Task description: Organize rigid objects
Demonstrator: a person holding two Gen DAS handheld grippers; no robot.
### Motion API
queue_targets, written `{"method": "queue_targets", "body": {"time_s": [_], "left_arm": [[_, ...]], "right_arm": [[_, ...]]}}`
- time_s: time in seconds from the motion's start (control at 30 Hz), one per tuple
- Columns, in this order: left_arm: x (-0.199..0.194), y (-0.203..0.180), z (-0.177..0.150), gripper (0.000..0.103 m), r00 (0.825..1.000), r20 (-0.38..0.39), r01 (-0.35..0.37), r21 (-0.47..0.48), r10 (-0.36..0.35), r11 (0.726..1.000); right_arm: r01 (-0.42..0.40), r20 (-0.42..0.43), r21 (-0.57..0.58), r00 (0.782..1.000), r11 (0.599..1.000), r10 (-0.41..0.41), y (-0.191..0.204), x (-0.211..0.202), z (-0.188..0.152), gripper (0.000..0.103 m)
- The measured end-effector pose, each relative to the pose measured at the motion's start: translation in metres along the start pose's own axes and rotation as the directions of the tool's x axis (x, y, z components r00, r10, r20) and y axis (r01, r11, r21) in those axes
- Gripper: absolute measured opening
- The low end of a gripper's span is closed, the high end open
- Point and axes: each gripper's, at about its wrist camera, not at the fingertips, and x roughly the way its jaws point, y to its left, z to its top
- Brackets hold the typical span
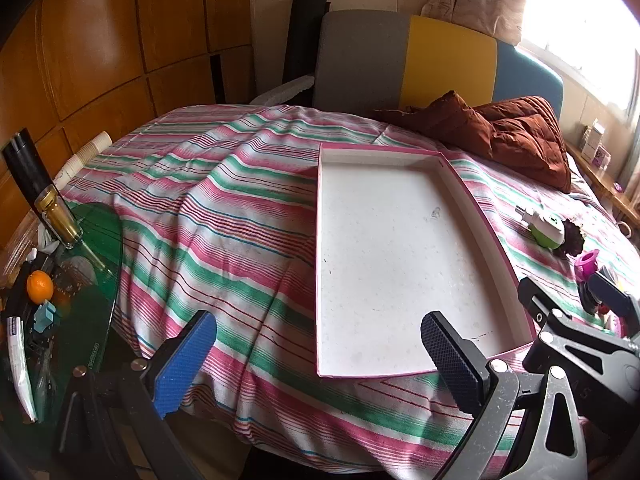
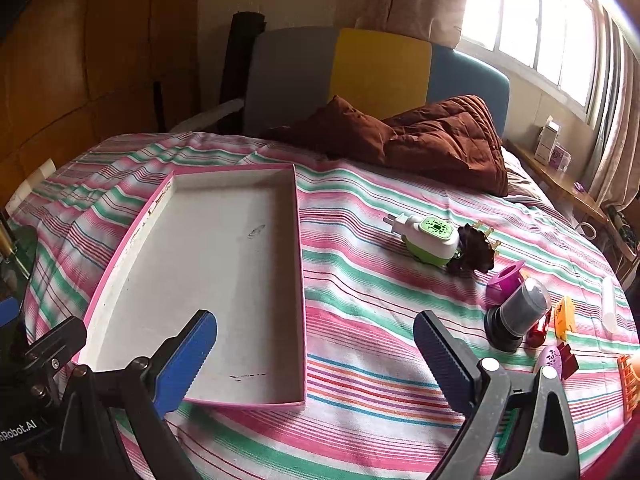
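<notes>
A shallow white tray with a pink rim (image 1: pixel 472 216) (image 2: pixel 298 264) lies empty on the striped bedspread. My left gripper (image 1: pixel 316 364) is open and empty over the tray's near left corner. My right gripper (image 2: pixel 314 360) is open and empty over the tray's near right corner. To the right of the tray lie a green and white plug-in device (image 2: pixel 430 240) (image 1: pixel 546 230), a dark brown hair clip (image 2: pixel 476 252), a purple cup-shaped piece (image 2: pixel 506 278) (image 1: pixel 587 264), a grey cylinder with a black base (image 2: pixel 516 314), and several small red, orange and pink items (image 2: pixel 564 320).
A brown quilted cover (image 2: pixel 436 140) (image 1: pixel 516 136) lies bunched at the far side before a grey, yellow and blue headboard (image 1: pixel 448 60). A green glass side table (image 1: pixel 92 264) with a bottle (image 1: pixel 56 212) and an orange (image 1: pixel 40 286) stands at the left.
</notes>
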Motion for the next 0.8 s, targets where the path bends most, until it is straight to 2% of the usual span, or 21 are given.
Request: {"method": "queue_targets", "body": {"time_s": [0.43,0.8], "left_arm": [[0.000,-0.006,0.001,0.103,1.000,-0.008,0.008,0.019,-0.007,1.000],[-0.003,-0.014,0.004,0.103,1.000,0.000,0.025,0.041,-0.025,0.999]], "right_arm": [[0.004,-0.003,0.003,1.000,1.000,-0.004,-0.011,0.001,0.001,0.100],[0.046,0.018,0.000,0.999,0.999,-0.046,-0.036,0.000,0.012,0.100]]}}
